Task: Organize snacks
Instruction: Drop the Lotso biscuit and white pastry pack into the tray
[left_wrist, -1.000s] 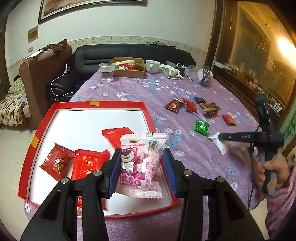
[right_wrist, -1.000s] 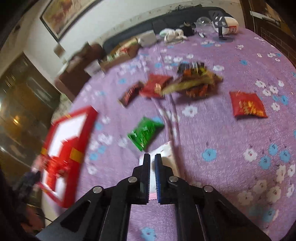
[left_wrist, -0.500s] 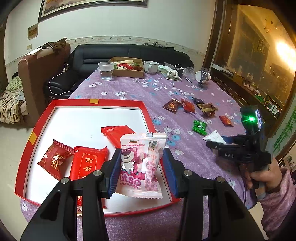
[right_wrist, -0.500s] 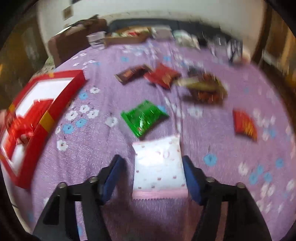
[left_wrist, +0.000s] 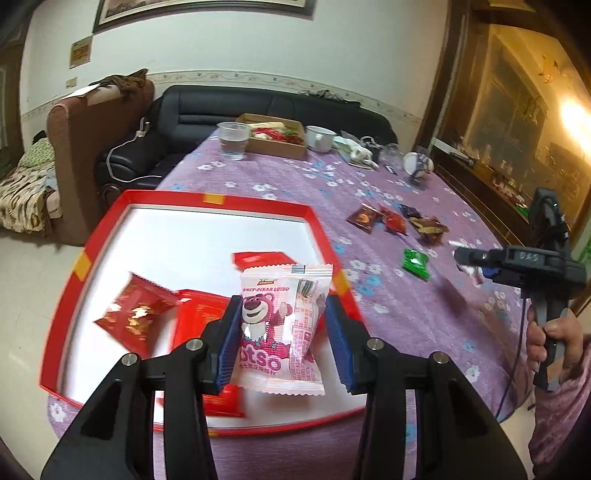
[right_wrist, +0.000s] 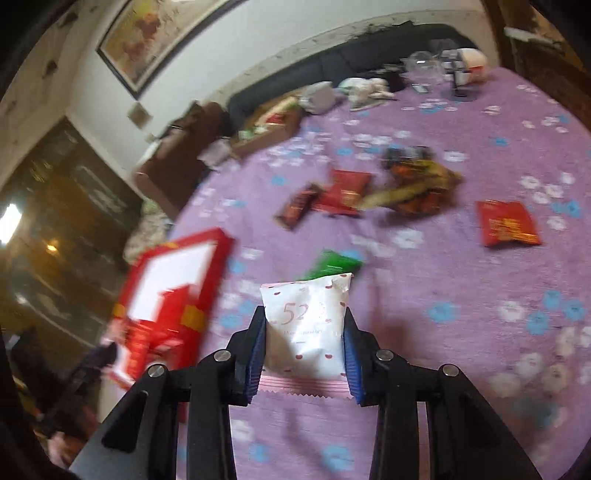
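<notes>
A: What has the left gripper (left_wrist: 282, 343) got?

B: Its jaws are closed on a pink Lotso bear snack packet (left_wrist: 284, 328), held above the red tray (left_wrist: 317, 229) near the tray's right rim.

A: And the right gripper (right_wrist: 304, 354)?

B: It pinches a white heart-print packet (right_wrist: 306, 325) off the purple flowered tablecloth (right_wrist: 461, 350), over bare cloth. The green packet (right_wrist: 334, 264) lies just beyond; a red packet (right_wrist: 506, 223) sits nearer the table's right edge.

The right gripper (right_wrist: 304, 350) squeezes a white snack bag with little red hearts (right_wrist: 308, 328) above the purple flowered tablecloth (right_wrist: 461, 280), near a green packet (right_wrist: 332, 264).
</notes>
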